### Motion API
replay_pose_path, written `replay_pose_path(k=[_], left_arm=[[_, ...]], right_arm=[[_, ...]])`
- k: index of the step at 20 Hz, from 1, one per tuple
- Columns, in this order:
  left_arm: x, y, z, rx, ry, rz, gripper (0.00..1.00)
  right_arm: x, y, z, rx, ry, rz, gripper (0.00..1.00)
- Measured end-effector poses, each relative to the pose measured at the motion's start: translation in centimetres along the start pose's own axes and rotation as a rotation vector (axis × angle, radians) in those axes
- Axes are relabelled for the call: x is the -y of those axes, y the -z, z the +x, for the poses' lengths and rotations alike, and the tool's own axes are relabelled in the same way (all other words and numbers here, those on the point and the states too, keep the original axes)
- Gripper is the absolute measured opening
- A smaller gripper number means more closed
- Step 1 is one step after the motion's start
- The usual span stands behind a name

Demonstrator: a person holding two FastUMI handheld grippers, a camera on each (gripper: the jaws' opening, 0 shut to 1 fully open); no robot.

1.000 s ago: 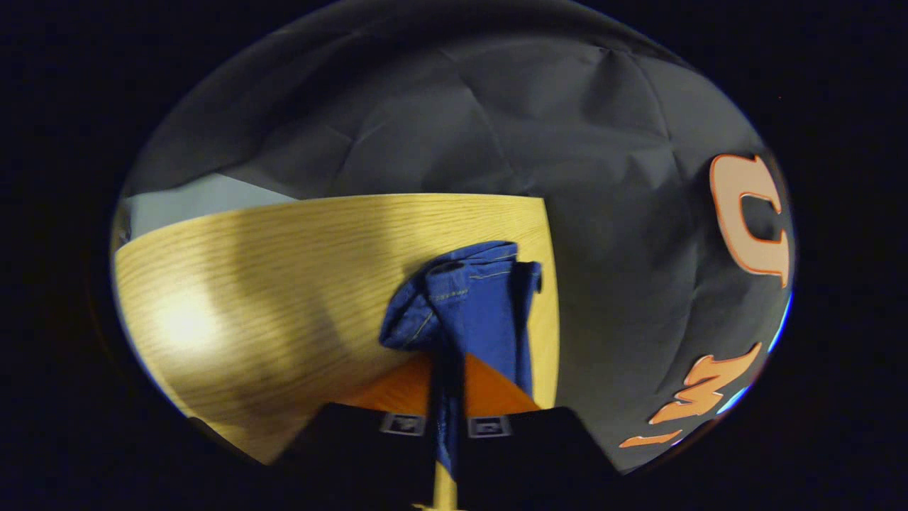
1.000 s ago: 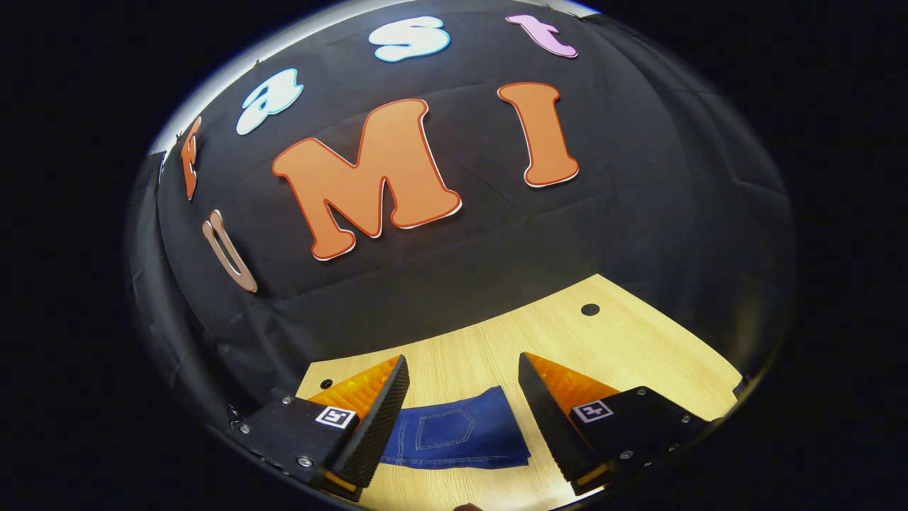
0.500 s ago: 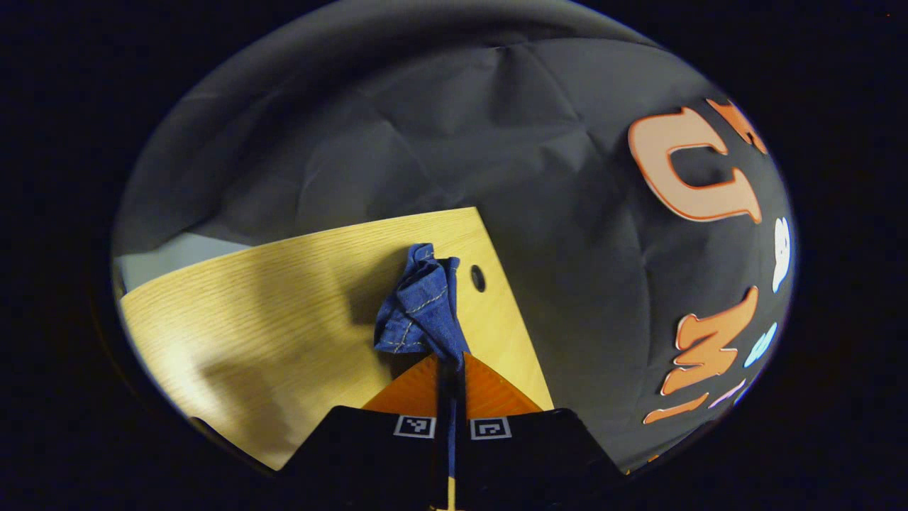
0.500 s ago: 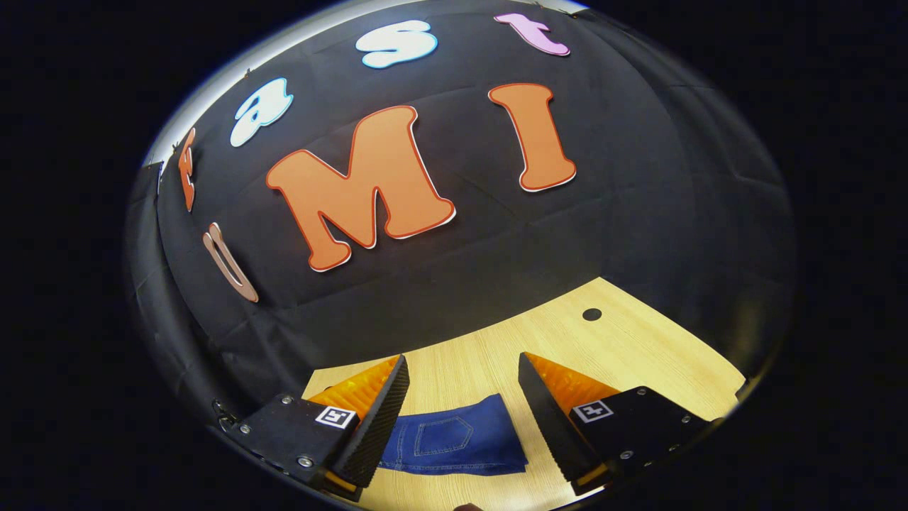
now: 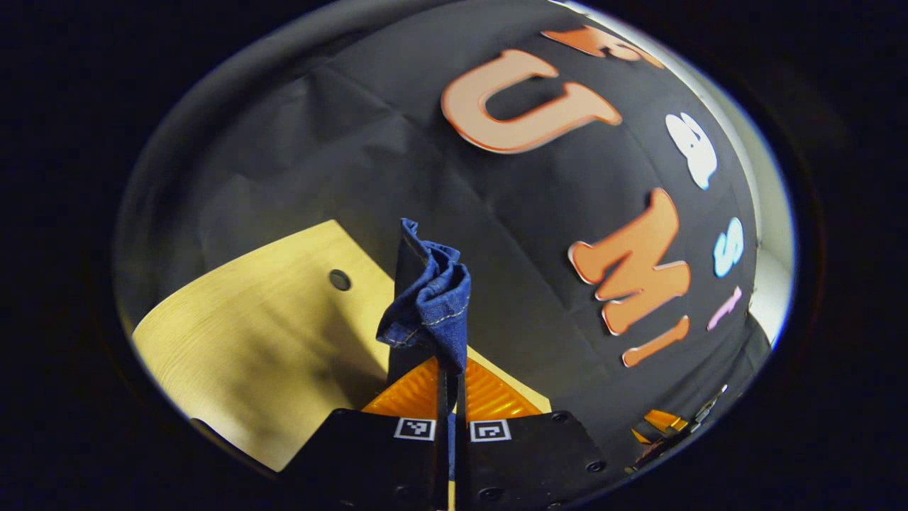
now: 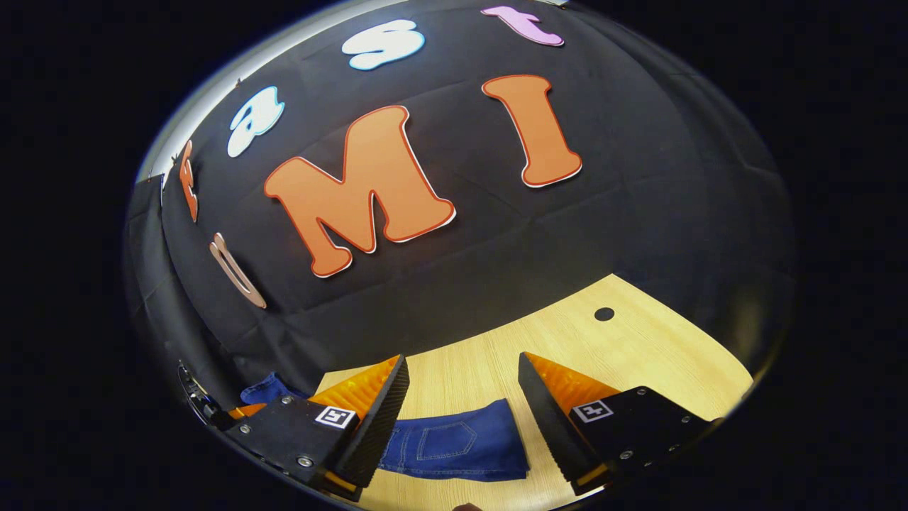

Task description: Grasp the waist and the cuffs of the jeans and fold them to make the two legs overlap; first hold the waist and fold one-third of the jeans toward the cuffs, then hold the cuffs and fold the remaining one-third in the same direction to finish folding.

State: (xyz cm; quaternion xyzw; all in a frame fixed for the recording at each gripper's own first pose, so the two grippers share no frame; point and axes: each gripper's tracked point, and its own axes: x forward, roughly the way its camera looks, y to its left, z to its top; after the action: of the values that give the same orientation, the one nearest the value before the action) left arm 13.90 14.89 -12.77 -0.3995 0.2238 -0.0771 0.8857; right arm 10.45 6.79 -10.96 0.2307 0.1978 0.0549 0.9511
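Up close in the left gripper view, the left gripper (image 5: 447, 380) is clamped on a bunched fold of the blue jeans (image 5: 429, 298), its two fingers pressed together with only a thin strip of denim between them. The gathered cloth rises straight ahead of the fingertips as a crumpled knot with pale stitching along a hem, lifted above the wooden counter (image 5: 248, 333), which spreads out to the left of and below the gripper. A small round hole in the counter (image 5: 340, 279) sits left of the raised denim, near the counter's far edge. Low to the right of this gripper, a sliver of the other gripper shows at the picture's rim. In the right gripper view, the right gripper (image 6: 461, 387) is spread wide and holds nothing, its fingers standing well apart over the counter (image 6: 638, 348). Between and just below those fingers lies a part of the jeans (image 6: 454, 447) flat on the wood, a back pocket with its stitched outline facing up. The cloth runs behind the finger on the left of this view, and a further bit of blue denim (image 6: 266, 389) shows beyond that finger, above the counter near the booth wall. A dark round hole (image 6: 604, 314) marks the counter ahead and to the right of the open gripper, well apart from the jeans.
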Motion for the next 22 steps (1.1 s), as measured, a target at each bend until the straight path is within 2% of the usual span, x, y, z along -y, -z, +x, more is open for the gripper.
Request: replay_pose_path(k=[3,7,12,15,17,18,19,21,22], left_arm=[[5.4,2.6,1.8,-0.060,0.040,0.115,0.04],[11.1,8.1,4.3,-0.171,0.076,0.209,0.04],[14.5,17.2,8.1,-0.333,0.041,0.326,0.03],[15.2,21.6,8.2,-0.416,0.006,0.449,0.05],[17.0,23.8,7.5,-0.460,0.060,0.486,0.10],[18.9,24.4,7.1,-0.466,0.119,0.476,0.21],[20.4,24.7,6.6,-0.462,0.158,0.483,0.36],[21.9,24.9,6.2,-0.447,0.179,0.518,0.66],[22.3,24.6,5.8,-0.443,0.187,0.530,0.67]], right_arm=[[1.2,-0.1,0.2,-0.005,-0.003,0.015,0.95],[3.1,-0.3,0.1,-0.005,-0.007,0.036,0.95],[6.2,-0.8,-0.5,-0.001,0.008,0.072,0.95],[8.0,-1.2,-0.6,0.004,0.027,0.078,0.95],[8.9,-1.6,-0.7,0.008,0.033,0.076,0.95],[8.9,-1.7,-0.6,0.010,0.027,0.076,0.95],[9.3,-1.7,-0.9,0.009,0.029,0.073,0.95],[9.4,-1.7,-0.7,0.009,0.019,0.069,0.95],[9.3,-1.7,-0.6,0.011,0.018,0.065,0.95]])
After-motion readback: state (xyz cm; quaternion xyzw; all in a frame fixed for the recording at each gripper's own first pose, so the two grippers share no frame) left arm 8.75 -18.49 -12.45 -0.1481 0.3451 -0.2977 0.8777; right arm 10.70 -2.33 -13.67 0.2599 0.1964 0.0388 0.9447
